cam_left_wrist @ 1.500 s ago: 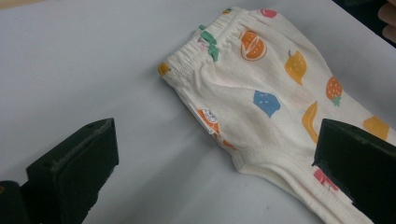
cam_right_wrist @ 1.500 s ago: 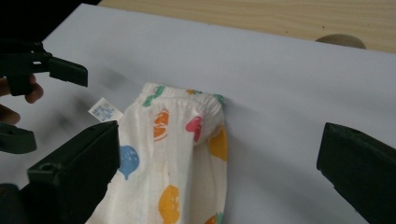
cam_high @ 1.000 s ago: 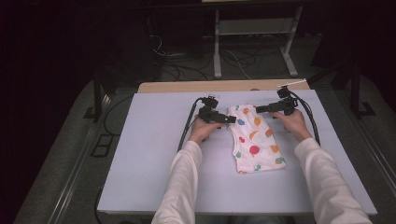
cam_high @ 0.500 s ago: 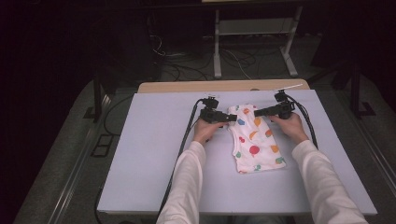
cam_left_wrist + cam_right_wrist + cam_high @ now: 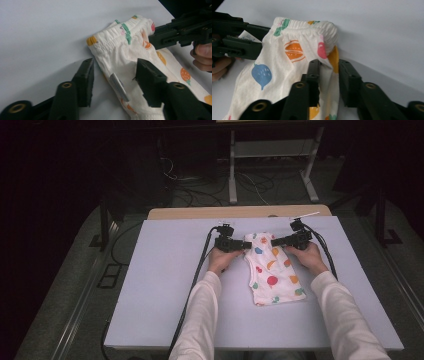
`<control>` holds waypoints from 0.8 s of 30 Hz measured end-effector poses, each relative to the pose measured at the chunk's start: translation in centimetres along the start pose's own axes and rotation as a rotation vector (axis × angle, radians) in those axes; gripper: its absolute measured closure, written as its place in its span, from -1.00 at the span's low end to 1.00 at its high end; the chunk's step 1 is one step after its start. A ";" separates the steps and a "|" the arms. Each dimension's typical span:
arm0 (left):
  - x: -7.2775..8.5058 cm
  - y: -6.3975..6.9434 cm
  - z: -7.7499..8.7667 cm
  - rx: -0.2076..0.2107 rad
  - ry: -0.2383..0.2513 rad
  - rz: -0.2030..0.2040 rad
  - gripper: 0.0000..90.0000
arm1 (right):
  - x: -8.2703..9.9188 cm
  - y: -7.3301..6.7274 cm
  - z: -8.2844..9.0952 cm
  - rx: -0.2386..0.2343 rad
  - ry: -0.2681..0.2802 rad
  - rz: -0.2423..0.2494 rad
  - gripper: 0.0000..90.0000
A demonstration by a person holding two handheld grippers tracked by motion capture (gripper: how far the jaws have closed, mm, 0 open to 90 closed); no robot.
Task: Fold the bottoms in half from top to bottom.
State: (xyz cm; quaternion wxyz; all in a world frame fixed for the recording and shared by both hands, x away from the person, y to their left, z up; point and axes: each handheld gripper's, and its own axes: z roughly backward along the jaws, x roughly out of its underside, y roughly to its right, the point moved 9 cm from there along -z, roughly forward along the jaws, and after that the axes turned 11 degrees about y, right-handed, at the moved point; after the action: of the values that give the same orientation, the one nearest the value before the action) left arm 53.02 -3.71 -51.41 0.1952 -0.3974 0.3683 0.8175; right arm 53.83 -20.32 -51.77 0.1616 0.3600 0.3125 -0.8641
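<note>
A folded white garment (image 5: 272, 270) printed with coloured fruit lies on the pale table (image 5: 165, 285). My left gripper (image 5: 247, 245) is at its far left corner. In the left gripper view the jaws (image 5: 114, 61) have just been closing and still stand apart, with the cloth's edge and a small label (image 5: 117, 85) between them. My right gripper (image 5: 277, 241) is at the far right corner. Its jaws (image 5: 329, 62) have just been closing and now pinch a fold of the hem (image 5: 329, 30). Each gripper view also shows the other gripper (image 5: 175, 32) (image 5: 237, 42) across the waistband.
Black cables (image 5: 197, 270) trail from both grippers back along the forearms. A wooden tabletop (image 5: 200, 212) adjoins the far edge. Beyond it the dark floor holds cables and a white stand (image 5: 232, 180).
Both hands have stayed at the garment's far corners. The right gripper has edged slightly inward onto the cloth. The garment lies where it was.
</note>
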 end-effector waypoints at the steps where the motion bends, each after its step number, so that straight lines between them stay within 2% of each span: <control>1: 0.0 0.1 -0.1 0.007 0.004 0.009 0.16 | 0.0 0.0 0.0 0.003 -0.007 0.004 0.65; 4: 0.2 0.0 -0.3 -0.006 0.000 0.017 0.43 | 0.2 -0.3 -0.2 0.017 -0.024 0.024 0.85; 5: 0.3 0.0 -0.4 -0.006 -0.001 0.024 0.51 | 0.2 -0.3 -0.2 0.016 -0.025 0.028 0.88; 7: 0.3 -0.2 -0.5 -0.035 -0.003 0.032 0.75 | 0.2 -0.3 -0.2 0.017 -0.021 0.028 0.91; 9: 0.3 -0.2 -0.6 -0.041 -0.003 0.048 0.91 | 0.2 -0.3 -0.2 0.014 -0.019 0.023 0.92; 14: 0.3 0.0 -0.6 -0.042 0.004 0.042 0.96 | 0.1 -0.3 0.1 0.014 -0.002 0.016 0.93; 18: 0.1 0.1 -0.5 -0.039 0.016 0.034 0.96 | -0.1 -0.3 0.7 -0.006 0.039 -0.005 0.93; 24: -0.3 0.8 -0.4 -0.036 0.035 -0.004 0.96 | 0.1 0.1 1.5 -0.003 0.082 -0.004 0.94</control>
State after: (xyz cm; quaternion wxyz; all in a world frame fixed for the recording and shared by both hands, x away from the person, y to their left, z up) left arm 52.90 -4.55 -50.93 0.1829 -0.4159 0.3563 0.8165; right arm 52.99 -21.36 -51.07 0.1474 0.3945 0.3206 -0.8484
